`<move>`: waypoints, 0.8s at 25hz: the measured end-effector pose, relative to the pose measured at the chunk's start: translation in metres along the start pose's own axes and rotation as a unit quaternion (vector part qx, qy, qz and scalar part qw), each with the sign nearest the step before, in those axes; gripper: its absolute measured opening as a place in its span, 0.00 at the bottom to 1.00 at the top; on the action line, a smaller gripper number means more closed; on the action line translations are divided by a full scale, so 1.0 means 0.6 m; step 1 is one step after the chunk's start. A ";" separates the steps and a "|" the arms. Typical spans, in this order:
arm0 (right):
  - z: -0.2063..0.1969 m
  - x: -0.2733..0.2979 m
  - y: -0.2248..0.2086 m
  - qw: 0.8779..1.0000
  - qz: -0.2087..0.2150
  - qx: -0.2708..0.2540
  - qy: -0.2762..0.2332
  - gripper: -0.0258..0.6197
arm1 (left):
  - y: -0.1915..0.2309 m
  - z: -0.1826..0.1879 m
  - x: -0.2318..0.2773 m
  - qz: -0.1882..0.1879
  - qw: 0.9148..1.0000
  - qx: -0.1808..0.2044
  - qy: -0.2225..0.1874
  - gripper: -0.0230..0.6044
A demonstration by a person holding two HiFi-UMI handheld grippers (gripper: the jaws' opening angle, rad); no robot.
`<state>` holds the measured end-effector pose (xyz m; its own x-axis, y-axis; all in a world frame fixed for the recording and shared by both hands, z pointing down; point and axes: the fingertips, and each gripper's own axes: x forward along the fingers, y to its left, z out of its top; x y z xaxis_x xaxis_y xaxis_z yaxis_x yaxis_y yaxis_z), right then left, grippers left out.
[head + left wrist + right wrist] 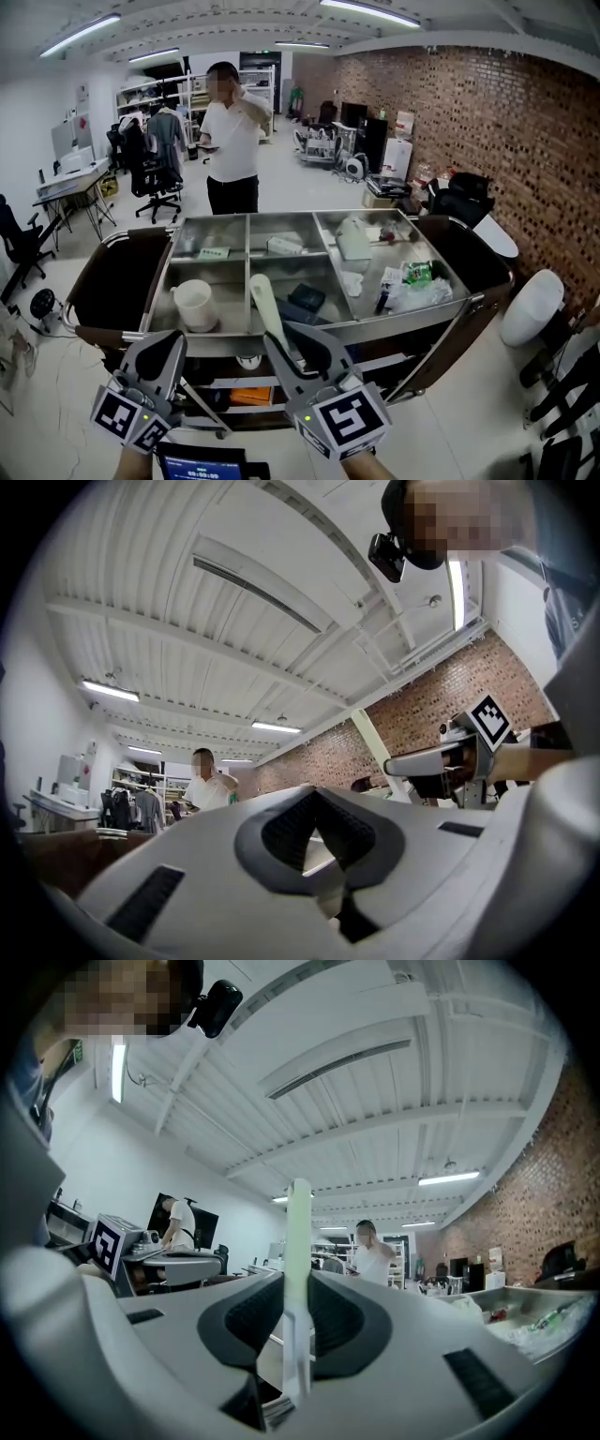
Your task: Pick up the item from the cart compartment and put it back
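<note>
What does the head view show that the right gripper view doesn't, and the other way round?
Only the head view looks down on the white cup and a dark item in the cart's near compartments, plus the left gripper's top. Only the right gripper view shows the pads pressed on either side of the pale strip, and a second person by a dark screen. Both show the right gripper holding that strip, the person in a white shirt and the brick wall.
</note>
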<state>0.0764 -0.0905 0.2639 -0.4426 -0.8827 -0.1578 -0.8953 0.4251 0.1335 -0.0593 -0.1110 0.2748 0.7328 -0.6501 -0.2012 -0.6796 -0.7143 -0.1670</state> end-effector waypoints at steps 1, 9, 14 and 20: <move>0.000 0.000 0.001 1.000 0.000 0.001 0.000 0.18 | 0.002 0.001 -0.001 0.000 1.000 0.000 0.000 0.06; 0.002 0.002 0.011 1.000 0.008 0.016 0.014 0.18 | 0.029 0.002 -0.006 0.017 1.000 0.026 -0.001 0.06; 0.001 0.007 0.007 1.000 0.009 0.010 0.007 0.18 | 0.025 0.003 0.000 0.013 1.000 0.011 -0.002 0.06; -0.003 0.011 0.002 1.000 0.006 -0.002 0.001 0.18 | 0.031 0.004 0.000 0.017 1.000 0.021 -0.007 0.06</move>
<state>0.0728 -0.0962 0.2649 -0.4531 -0.8780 -0.1544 -0.8897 0.4347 0.1393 -0.0719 -0.1240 0.2695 0.7095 -0.6692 -0.2208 -0.7045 -0.6809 -0.2000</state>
